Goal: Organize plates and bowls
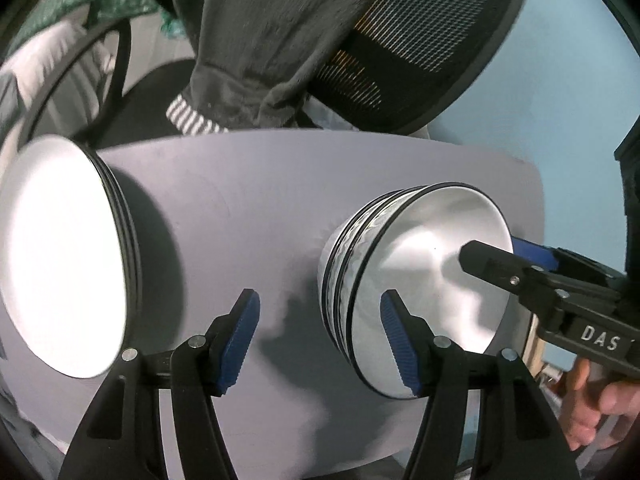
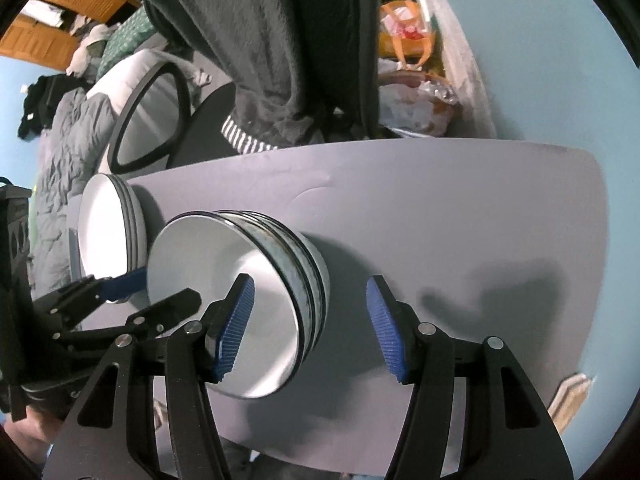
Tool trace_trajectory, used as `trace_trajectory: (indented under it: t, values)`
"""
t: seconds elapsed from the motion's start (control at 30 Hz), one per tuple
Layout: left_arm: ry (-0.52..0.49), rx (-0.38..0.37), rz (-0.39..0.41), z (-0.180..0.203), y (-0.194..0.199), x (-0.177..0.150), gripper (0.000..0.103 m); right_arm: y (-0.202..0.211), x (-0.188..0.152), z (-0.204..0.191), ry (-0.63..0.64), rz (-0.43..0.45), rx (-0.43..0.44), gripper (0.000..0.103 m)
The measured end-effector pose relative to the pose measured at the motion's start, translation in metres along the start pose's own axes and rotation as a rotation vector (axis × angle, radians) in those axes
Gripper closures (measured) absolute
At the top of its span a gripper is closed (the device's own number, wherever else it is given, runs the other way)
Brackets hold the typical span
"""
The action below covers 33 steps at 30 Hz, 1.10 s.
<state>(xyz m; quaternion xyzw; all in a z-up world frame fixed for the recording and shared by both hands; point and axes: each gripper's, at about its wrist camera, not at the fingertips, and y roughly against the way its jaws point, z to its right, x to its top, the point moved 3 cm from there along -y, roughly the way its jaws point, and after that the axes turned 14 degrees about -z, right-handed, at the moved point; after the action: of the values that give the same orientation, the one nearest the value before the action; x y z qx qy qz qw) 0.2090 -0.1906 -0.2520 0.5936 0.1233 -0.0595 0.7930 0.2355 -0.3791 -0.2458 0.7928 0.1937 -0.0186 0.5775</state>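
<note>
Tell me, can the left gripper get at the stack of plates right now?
Probably yes. The left gripper is open and holds nothing, and bare table lies between it and the stack of plates; nothing blocks that side.

Stacked plates [image 1: 60, 264] lie left of stacked bowls [image 1: 420, 292] on table [image 1: 260, 200].
</note>
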Motion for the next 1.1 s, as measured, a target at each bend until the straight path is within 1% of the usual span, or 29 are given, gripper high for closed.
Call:
trace_trajectory:
  t: [0.07, 0.37, 0.43, 0.53, 0.57, 0.6, 0.63, 0.67, 0.73, 0.77, 0.8, 1.0, 1.1]
  values:
    - [0.013, -0.014, -0.008, -0.001, -0.004, 0.001, 0.039, -0.005, 0.003, 0.000, 0.013, -0.012, -0.001, 0.045]
    - [0.055, -0.018, -0.035, -0.002, -0.019, 0.005, 0.039, -0.022, 0.018, 0.001, 0.077, -0.053, 0.012, 0.045]
    - [0.062, -0.042, -0.040, -0.003, -0.021, 0.006, 0.041, -0.025, 0.020, 0.002, 0.091, -0.064, 0.012, 0.045]
    - [0.070, -0.072, -0.044, -0.002, -0.020, 0.007, 0.047, -0.028, 0.020, 0.002, 0.104, -0.071, 0.042, 0.050]
    - [0.064, -0.076, -0.044, -0.001, -0.020, 0.007, 0.050, -0.028, 0.020, 0.002, 0.108, -0.074, 0.055, 0.056]
    - [0.060, -0.080, -0.044, 0.000, -0.020, 0.006, 0.054, -0.028, 0.020, 0.001, 0.117, -0.080, 0.068, 0.065]
    - [0.058, -0.085, -0.045, 0.001, -0.020, 0.006, 0.056, -0.027, 0.020, 0.000, 0.129, -0.084, 0.082, 0.070]
    - [0.057, -0.096, -0.048, 0.001, -0.019, 0.005, 0.061, -0.027, 0.019, -0.002, 0.134, -0.085, 0.082, 0.072]
    - [0.059, -0.112, -0.051, 0.001, -0.019, 0.005, 0.065, -0.027, 0.019, -0.006, 0.147, -0.088, 0.060, 0.072]
    - [0.056, -0.122, -0.052, 0.001, -0.019, 0.004, 0.070, -0.027, 0.019, -0.007, 0.152, -0.089, 0.052, 0.072]
    - [0.053, -0.129, -0.052, 0.001, -0.019, 0.004, 0.071, -0.027, 0.018, -0.009, 0.157, -0.090, 0.043, 0.072]
    - [0.058, -0.143, -0.055, -0.004, -0.018, -0.001, 0.075, -0.028, 0.014, -0.018, 0.185, -0.074, -0.028, 0.072]
    - [0.061, -0.121, -0.055, -0.010, -0.016, -0.008, 0.075, -0.031, 0.011, -0.021, 0.174, -0.084, -0.016, 0.074]
